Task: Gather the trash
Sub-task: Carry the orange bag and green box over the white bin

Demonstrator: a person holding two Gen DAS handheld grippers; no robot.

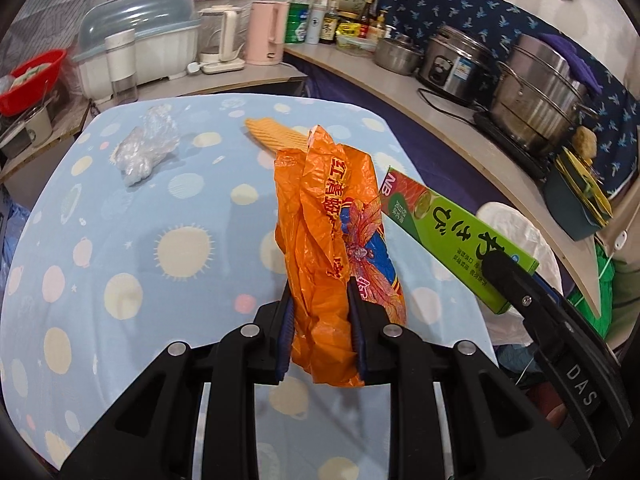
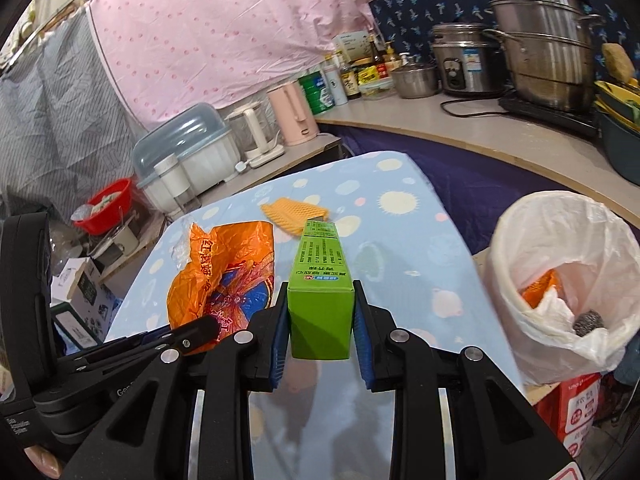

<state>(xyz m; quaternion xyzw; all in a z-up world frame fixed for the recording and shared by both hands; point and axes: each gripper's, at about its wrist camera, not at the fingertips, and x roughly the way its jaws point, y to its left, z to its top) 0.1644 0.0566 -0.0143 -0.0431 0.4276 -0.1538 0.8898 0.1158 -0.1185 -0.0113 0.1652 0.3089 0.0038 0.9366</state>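
Observation:
My left gripper [image 1: 320, 312] is shut on a crumpled orange plastic bag [image 1: 332, 240] and holds it above the blue dotted table [image 1: 140, 260]. My right gripper [image 2: 321, 320] is shut on a long green carton [image 2: 320, 276], also held above the table; the carton shows in the left wrist view [image 1: 452, 236] at the right. The orange bag shows in the right wrist view [image 2: 224, 276] at the left. A yellow foam net [image 1: 272, 136] and a clear crumpled plastic wrap [image 1: 144, 144] lie on the table. A bin lined with a white bag [image 2: 560, 280] stands right of the table and holds trash.
A counter [image 1: 400, 80] runs behind and to the right, with steel pots [image 1: 536, 96], a rice cooker, kettles [image 1: 266, 32] and bottles. A covered dish rack [image 1: 140, 40] and a red basin [image 1: 32, 76] stand at the left. A red package [image 2: 572, 412] sits below the bin.

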